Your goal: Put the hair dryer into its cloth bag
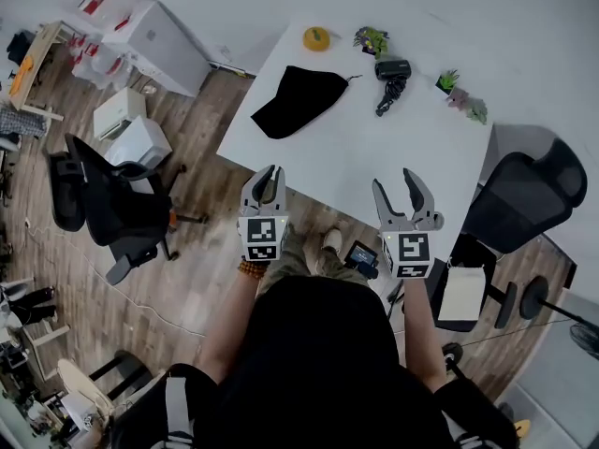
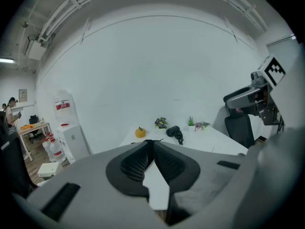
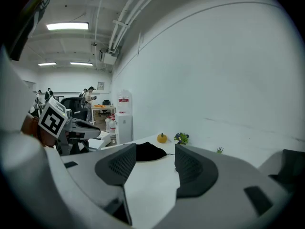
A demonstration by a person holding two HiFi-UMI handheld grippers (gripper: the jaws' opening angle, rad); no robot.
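A black cloth bag lies flat on the left part of the white table. The black hair dryer with its coiled cord lies at the table's far side, apart from the bag. My left gripper hovers over the table's near edge, shut and empty. My right gripper hangs beside it, jaws open with nothing between them. The left gripper view shows the hair dryer far beyond the shut jaws. The bag shows between the open jaws in the right gripper view; the dryer is hidden there.
A yellow pumpkin-like ornament and small potted plants stand along the table's far edge. Black office chairs stand left and right of the table. A white water dispenser and boxes are at the left.
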